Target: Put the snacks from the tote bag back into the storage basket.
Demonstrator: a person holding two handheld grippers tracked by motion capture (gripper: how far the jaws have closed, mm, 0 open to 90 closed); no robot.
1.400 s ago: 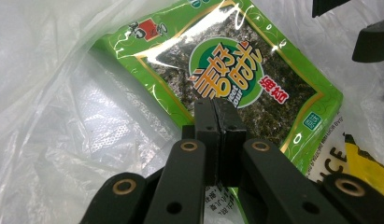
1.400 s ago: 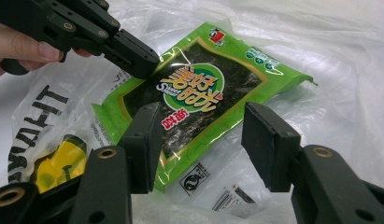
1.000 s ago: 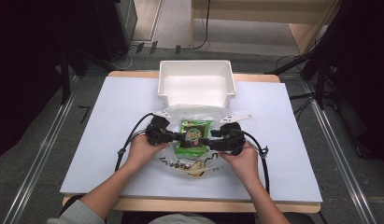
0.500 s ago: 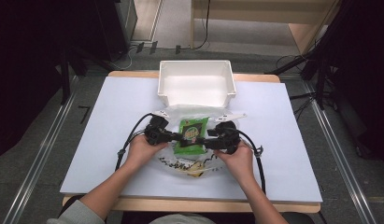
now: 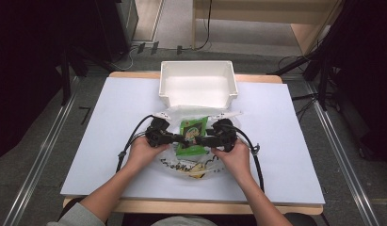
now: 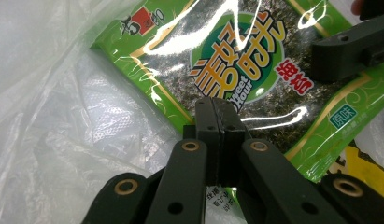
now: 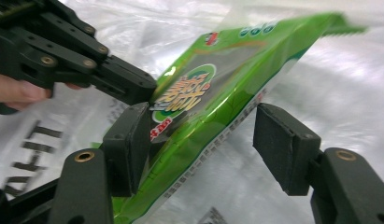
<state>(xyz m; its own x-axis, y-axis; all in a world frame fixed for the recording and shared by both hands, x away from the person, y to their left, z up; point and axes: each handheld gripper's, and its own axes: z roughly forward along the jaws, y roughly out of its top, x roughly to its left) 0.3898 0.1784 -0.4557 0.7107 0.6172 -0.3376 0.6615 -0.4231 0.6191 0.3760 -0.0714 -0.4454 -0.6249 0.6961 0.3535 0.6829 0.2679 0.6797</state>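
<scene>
Green snack packet [image 5: 192, 136] half out of the clear plastic bag [image 5: 191, 165], not yet in the white bin [image 5: 198, 85]; left gripper [image 5: 181, 139] is clamped on the packet's edge, right gripper [image 7: 199, 144] has just been opening, jaws wide around the packet.

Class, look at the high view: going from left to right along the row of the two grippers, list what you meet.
Left gripper → green snack packet → right gripper

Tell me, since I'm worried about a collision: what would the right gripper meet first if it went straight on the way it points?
Probably the green seaweed packet, already between its open jaws; just beyond it, the left gripper.
</scene>
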